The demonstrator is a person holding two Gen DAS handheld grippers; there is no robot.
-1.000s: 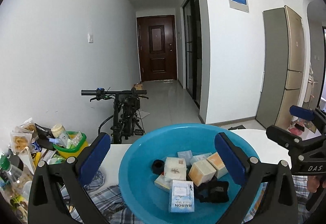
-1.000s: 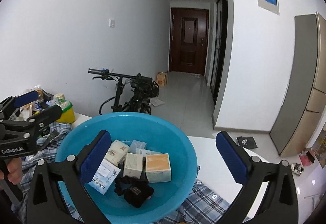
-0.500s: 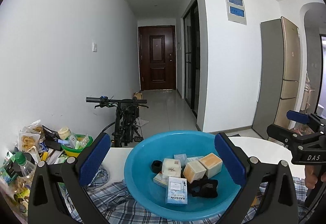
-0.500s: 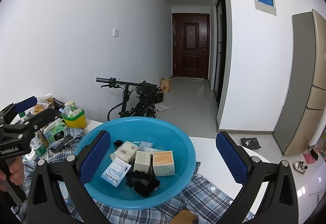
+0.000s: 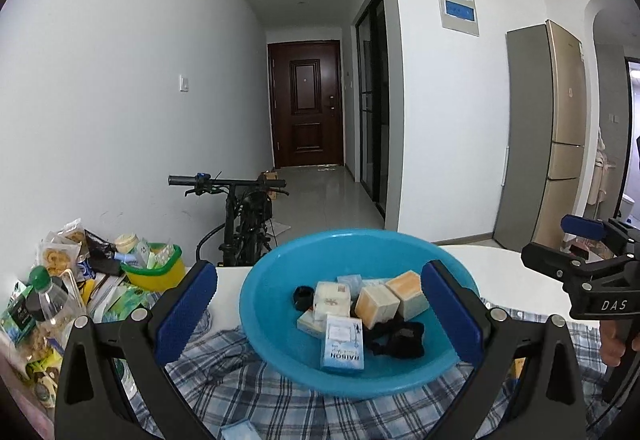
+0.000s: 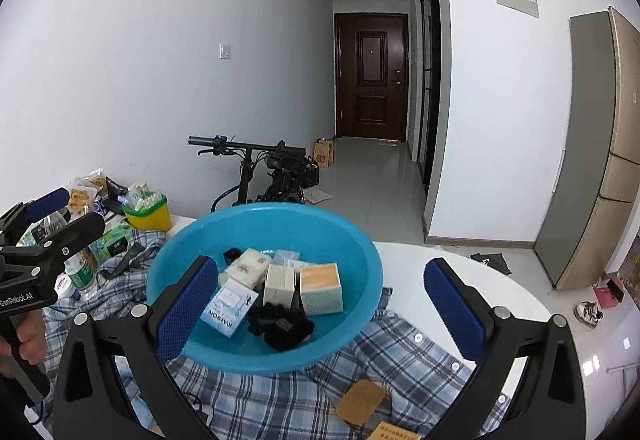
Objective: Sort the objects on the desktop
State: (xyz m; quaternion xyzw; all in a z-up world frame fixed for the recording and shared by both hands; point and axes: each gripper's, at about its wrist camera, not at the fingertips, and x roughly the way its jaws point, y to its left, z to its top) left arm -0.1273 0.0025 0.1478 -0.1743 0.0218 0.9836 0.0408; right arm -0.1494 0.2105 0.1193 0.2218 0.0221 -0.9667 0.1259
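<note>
A blue plastic basin (image 5: 260, 292) (image 6: 280, 224) rests on a plaid shirt (image 5: 280, 400) (image 6: 400, 368) on the white table. Inside lie several small boxes, among them a light blue RAISON box (image 5: 342, 345) (image 6: 229, 305) and an orange-topped box (image 5: 408, 290) (image 6: 321, 288), plus a black scrunchie (image 5: 398, 336) (image 6: 280, 324). My left gripper (image 5: 318, 280) is open and empty, hovering before the basin's near side. My right gripper (image 6: 320, 280) is open and empty too, with its left finger over the basin's near rim. Each gripper shows in the other's view: left gripper (image 6: 52, 216), right gripper (image 5: 580, 252).
At the table's left stand a yellow-green basket (image 5: 154, 272) (image 6: 146, 212), a water bottle (image 5: 52, 304) and snack packets (image 5: 56, 256). A brown card (image 6: 360, 402) lies on the shirt. A bicycle (image 5: 244, 216) stands behind the table, a fridge (image 5: 536, 136) to the right.
Both grippers have drawn back from the basin, which now looks smaller, and more of the plaid shirt shows. Both stay open and empty. The basin's contents have not shifted.
</note>
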